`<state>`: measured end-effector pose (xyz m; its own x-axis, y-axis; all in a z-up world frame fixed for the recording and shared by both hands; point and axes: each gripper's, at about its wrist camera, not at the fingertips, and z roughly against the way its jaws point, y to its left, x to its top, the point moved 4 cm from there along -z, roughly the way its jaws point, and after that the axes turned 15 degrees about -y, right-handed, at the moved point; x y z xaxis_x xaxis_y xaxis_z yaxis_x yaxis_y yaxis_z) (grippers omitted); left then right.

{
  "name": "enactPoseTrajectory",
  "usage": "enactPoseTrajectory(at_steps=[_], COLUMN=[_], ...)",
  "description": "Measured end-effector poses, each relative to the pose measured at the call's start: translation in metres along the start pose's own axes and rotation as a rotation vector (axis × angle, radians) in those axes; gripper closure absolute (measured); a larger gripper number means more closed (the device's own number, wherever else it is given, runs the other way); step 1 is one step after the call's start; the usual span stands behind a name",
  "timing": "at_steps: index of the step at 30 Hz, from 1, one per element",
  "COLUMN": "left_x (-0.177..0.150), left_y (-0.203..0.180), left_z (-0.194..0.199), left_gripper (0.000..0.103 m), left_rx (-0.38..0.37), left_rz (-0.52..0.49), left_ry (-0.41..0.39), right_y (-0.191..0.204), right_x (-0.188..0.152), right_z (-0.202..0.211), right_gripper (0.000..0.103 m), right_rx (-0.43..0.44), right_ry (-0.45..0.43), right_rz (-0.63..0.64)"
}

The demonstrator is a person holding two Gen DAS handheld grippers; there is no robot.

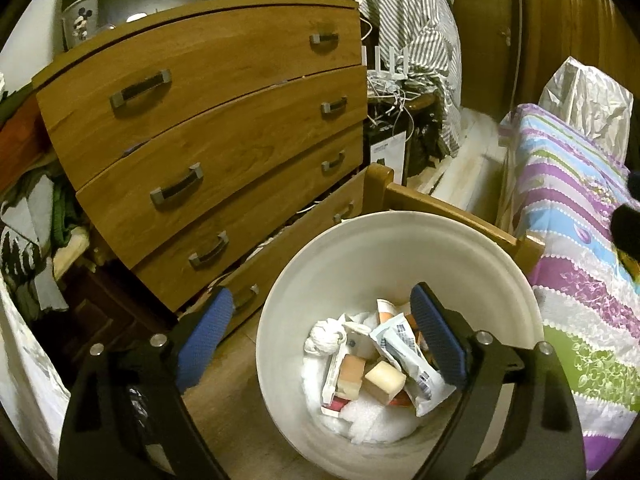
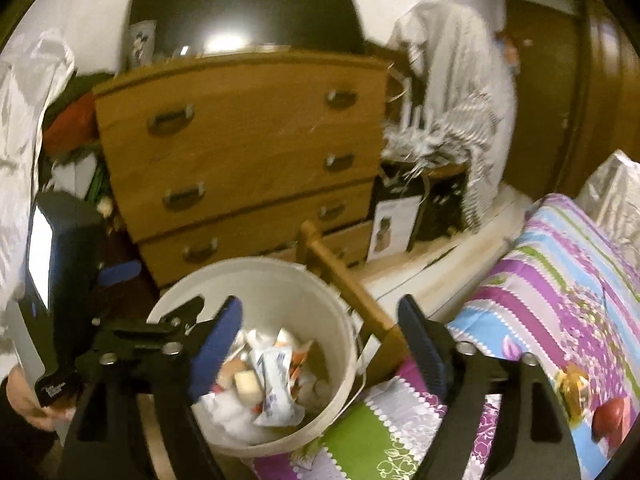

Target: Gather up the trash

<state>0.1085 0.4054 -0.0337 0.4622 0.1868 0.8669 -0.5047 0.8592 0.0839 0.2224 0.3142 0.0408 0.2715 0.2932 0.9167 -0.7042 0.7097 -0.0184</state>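
Note:
A white trash bin (image 1: 344, 264) stands on the floor between the dresser and the bed. It holds wrappers, tissues and a cream block (image 1: 385, 376). My left gripper (image 1: 320, 344) is open and empty, hovering over the bin's left rim; it also shows in the right wrist view (image 2: 120, 280). My right gripper (image 2: 320, 344) is open and empty above the bin (image 2: 280, 280) and the bed's edge. Two small items, one brown (image 2: 574, 386) and one red (image 2: 610, 418), lie on the bedspread at the right.
A wooden dresser (image 1: 208, 128) with several drawers stands behind the bin. A bed with a striped floral cover (image 1: 580, 240) is on the right, its wooden post (image 2: 348, 292) beside the bin. Clothes pile up left; cables and a striped cloth (image 1: 416, 40) are behind.

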Motion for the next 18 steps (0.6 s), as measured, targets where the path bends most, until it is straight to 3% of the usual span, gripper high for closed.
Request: enactPoseTrajectory(at_steps=[5,13,18], left_x=[-0.003,-0.012,-0.022], left_y=[-0.002,-0.007,-0.006], left_z=[0.012,0.034,0.053], left_gripper=[0.01,0.006,0.006], left_rx=[0.007,0.004,0.037], left_rz=[0.013,0.022,0.024], left_ry=[-0.033,-0.07,-0.079], right_y=[-0.016,-0.012,0.004], right_x=[-0.006,-0.023,-0.037], right_z=[0.033,0.074,0.085], right_gripper=[0.005,0.005,0.005], right_rx=[-0.06,-0.104,-0.081], right_ry=[-0.086,-0.131,-0.115], right_rz=[-0.045,-0.049,-0.06])
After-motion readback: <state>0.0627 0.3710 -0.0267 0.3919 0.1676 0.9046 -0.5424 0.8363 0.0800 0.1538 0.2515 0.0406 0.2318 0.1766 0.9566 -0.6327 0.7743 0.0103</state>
